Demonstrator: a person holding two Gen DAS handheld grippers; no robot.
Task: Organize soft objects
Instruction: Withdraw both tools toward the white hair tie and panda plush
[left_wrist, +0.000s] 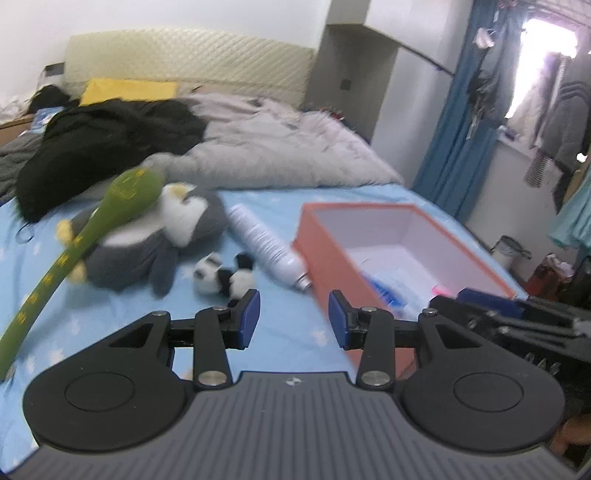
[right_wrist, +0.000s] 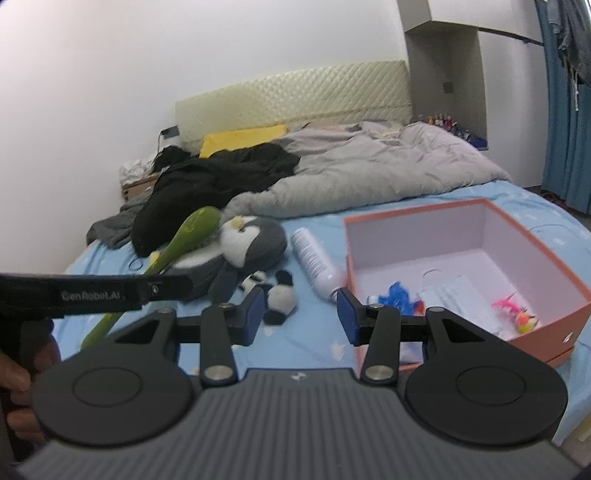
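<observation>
Both of your tools are empty and spread wide: the left hand-held gripper (left_wrist: 294, 317) hangs above the blue bed sheet (left_wrist: 122, 325) with nothing between its blue pads, and the right hand-held gripper (right_wrist: 301, 315) is just as open, level with it and a little to its right, its near-side finger over the front corner of the orange box (right_wrist: 550, 266). Each points forward across the bed, low and roughly level, neither touching anything. Judged from how things lie, you are early in the job: the box holds only a few small items, a blue one, a pink one and some clear packaging, and none of the plush toys. Just beyond the left tool's pads lies the small panda plush (left_wrist: 225, 277), the closest soft thing to take, on the sheet and apart from the box. Beside it a white spray can (left_wrist: 269, 247) lies tilted toward the box's near wall; whether it touches is unclear. Farther back the grey penguin plush (left_wrist: 162, 236) sits with the long green plush (left_wrist: 92, 229) draped across it, and beyond those lie a black garment (left_wrist: 110, 147) and the rumpled grey duvet (left_wrist: 288, 147).
</observation>
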